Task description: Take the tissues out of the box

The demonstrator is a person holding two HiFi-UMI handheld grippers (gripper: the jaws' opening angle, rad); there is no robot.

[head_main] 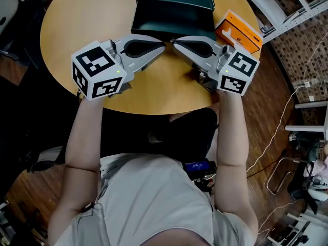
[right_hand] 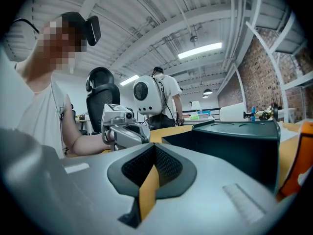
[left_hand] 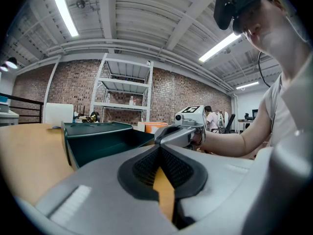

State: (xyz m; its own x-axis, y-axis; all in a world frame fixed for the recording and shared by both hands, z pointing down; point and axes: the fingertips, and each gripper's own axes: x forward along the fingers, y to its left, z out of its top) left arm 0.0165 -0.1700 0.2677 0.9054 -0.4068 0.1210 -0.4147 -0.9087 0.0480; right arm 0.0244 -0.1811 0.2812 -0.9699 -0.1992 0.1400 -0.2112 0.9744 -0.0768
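Note:
A dark green box (head_main: pixel 173 9) stands at the far side of the round wooden table (head_main: pixel 77 29); no tissues show in it. My left gripper (head_main: pixel 165 46) lies low on the table just in front of the box, jaws together, nothing between them. My right gripper (head_main: pixel 173 43) faces it tip to tip, also shut and empty. In the left gripper view the green box (left_hand: pixel 98 141) is ahead on the left and the right gripper (left_hand: pixel 182 133) points back at me. In the right gripper view the box (right_hand: pixel 234 146) fills the right side.
An orange carton (head_main: pixel 239 31) lies on the table right of the green box. The table's near edge (head_main: pixel 154 109) curves just under my forearms. A black chair seat (head_main: pixel 169 132) and cables on the wooden floor (head_main: pixel 277 132) lie below. A person stands far off (right_hand: pixel 164 99).

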